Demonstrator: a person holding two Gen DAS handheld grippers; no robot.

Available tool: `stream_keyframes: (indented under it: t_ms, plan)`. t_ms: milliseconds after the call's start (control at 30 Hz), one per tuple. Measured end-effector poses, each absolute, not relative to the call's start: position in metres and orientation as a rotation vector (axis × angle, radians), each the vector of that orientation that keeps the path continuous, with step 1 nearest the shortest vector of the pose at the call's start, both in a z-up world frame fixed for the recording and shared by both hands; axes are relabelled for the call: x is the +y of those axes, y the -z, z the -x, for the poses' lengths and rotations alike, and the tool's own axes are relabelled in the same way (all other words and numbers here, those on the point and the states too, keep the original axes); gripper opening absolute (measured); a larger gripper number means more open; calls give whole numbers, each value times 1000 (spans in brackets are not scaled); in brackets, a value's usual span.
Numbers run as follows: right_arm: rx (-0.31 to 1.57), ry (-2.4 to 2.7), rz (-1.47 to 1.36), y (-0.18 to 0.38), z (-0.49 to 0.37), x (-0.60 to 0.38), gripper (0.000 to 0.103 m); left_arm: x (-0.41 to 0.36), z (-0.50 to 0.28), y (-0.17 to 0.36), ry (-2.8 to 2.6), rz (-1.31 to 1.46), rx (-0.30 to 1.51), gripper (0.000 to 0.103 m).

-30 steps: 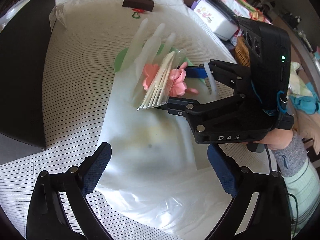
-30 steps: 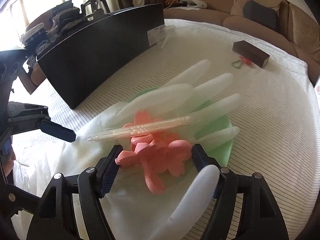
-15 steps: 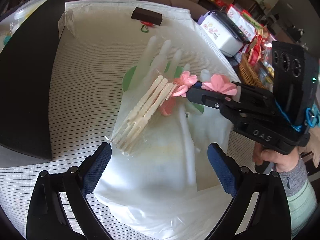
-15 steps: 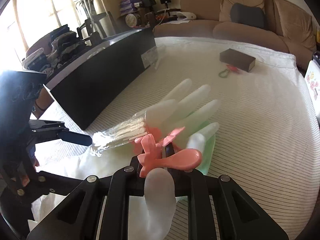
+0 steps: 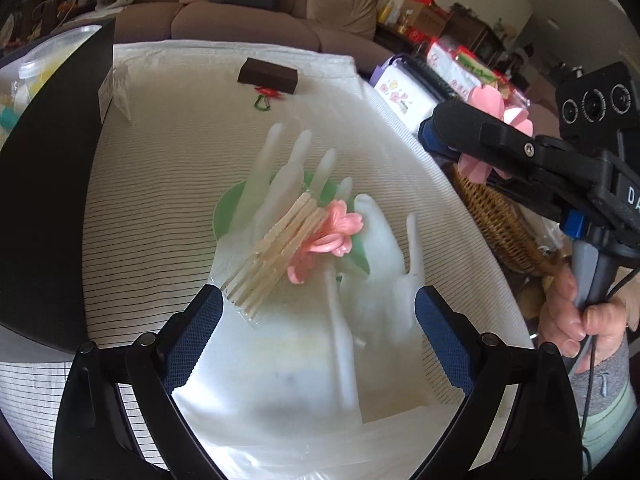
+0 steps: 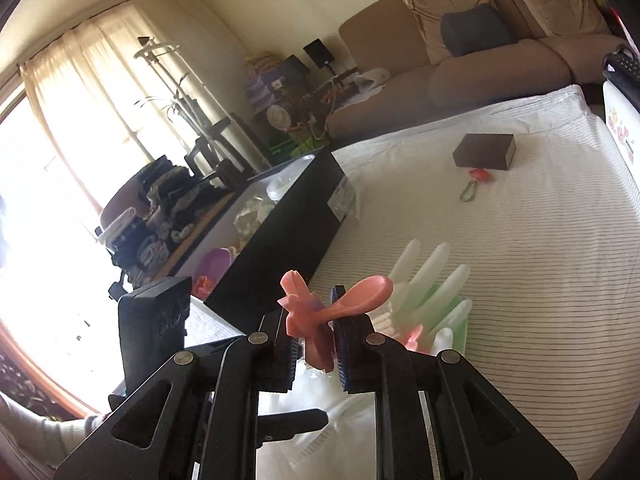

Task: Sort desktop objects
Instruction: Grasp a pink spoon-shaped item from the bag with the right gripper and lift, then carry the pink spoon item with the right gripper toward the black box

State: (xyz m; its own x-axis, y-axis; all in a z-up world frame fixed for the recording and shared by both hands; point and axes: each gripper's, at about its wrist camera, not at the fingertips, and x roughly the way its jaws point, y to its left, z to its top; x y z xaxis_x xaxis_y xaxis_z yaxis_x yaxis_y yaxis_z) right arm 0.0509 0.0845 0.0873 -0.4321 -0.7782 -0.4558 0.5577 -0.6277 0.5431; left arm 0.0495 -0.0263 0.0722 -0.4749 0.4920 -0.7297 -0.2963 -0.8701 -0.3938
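My right gripper (image 6: 314,350) is shut on a pink flower hair clip (image 6: 320,316) and holds it high above the table; it also shows in the left wrist view (image 5: 486,104). A second pink flower clip (image 5: 328,236) lies on a green plate (image 5: 228,208) with a clear packet of cotton swabs (image 5: 276,248) and translucent white gloves (image 5: 280,168). My left gripper (image 5: 316,320) is open and empty, just in front of the packet, above the gloves.
A long black storage box (image 6: 280,236) with items inside stands along the left. A dark brown block (image 5: 267,75) and a green-red keyring (image 5: 266,98) lie at the far end. A wicker basket (image 5: 496,224) and a white box (image 5: 404,96) stand off the right edge.
My right gripper closed on one pink clip and lifted it up and away to the right. The swab packet settled flat on the gloves. My left gripper stayed open.
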Motion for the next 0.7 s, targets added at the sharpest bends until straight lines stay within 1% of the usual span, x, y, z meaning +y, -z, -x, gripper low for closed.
stream_keyframes:
  t_ms: [133, 267, 367, 467, 533, 633, 700]
  plan:
    - [-335, 2074, -852, -106, -68, 71, 15, -33, -58, -97, -2322, 1124, -356, 97]
    - [-318, 2022, -868, -114, -77, 53, 15, -37, -72, -123, -2412, 922, -304, 97]
    - [-360, 1976, -883, -114, -77, 41, 15, -37, -74, -127, -2400, 907, -290, 95]
    - [-402, 1948, -884, -117, -76, 33, 15, -43, -75, -130, -2402, 906, -318, 95]
    - [-401, 1938, -889, -120, -75, 26, 15, -53, -78, -138, -2432, 860, -333, 95]
    - [-416, 1926, -881, -128, -73, 15, 15, -64, -87, -153, -2501, 771, -267, 95]
    - [-425, 1907, -886, -135, -71, 8, 15, -69, -94, -162, -2536, 705, -207, 94]
